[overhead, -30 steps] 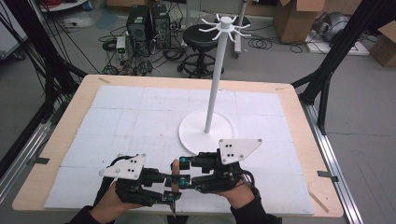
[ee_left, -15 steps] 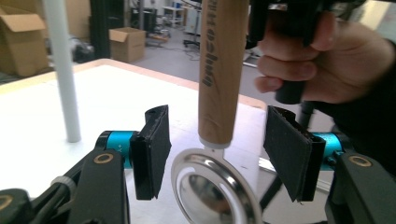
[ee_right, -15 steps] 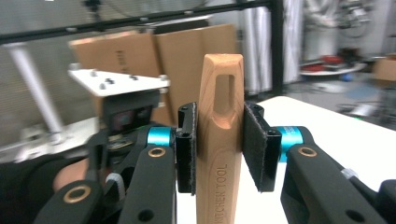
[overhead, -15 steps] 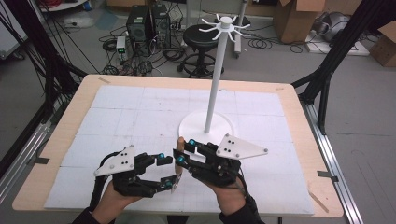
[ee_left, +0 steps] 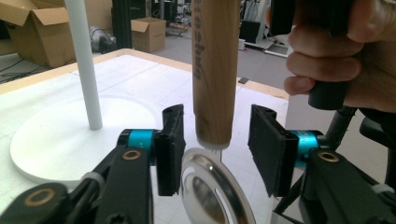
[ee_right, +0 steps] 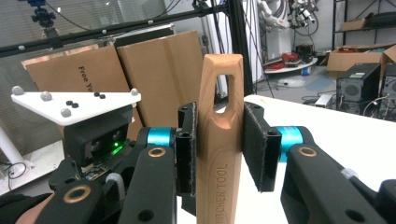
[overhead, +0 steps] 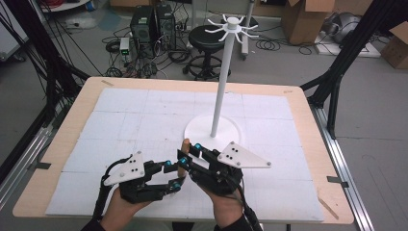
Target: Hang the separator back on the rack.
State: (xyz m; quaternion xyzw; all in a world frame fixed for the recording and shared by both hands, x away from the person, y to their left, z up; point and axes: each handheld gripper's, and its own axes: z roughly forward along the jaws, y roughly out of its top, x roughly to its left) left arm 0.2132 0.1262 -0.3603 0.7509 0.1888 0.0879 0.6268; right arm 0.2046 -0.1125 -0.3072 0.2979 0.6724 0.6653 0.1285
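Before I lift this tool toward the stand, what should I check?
1. Right gripper jaws clamped on the light wooden tool handle: ok.
2. Left gripper jaws, which have just been closing, stand either side of the handle's lower end without pressing on it: not ok.
3. Hanging slot free above the jaws: ok.
4. Shiny round metal head clear of the white tabletop: cannot tell.
5. White pole stand upright, hooks bare: ok.

Wooden handle (ee_right: 218, 140), centre of frame: light tan w/ dark lettering. Metal bowl (ee_left: 212, 191) silver, shiny. Right tool (ee_right: 218, 144): black pads, teal rings. Stand (overhead: 213, 129) white. Desk (overhead: 62, 144) pale wood, white gridded mat. Boxes (ee_right: 116, 74) brown, upper left.
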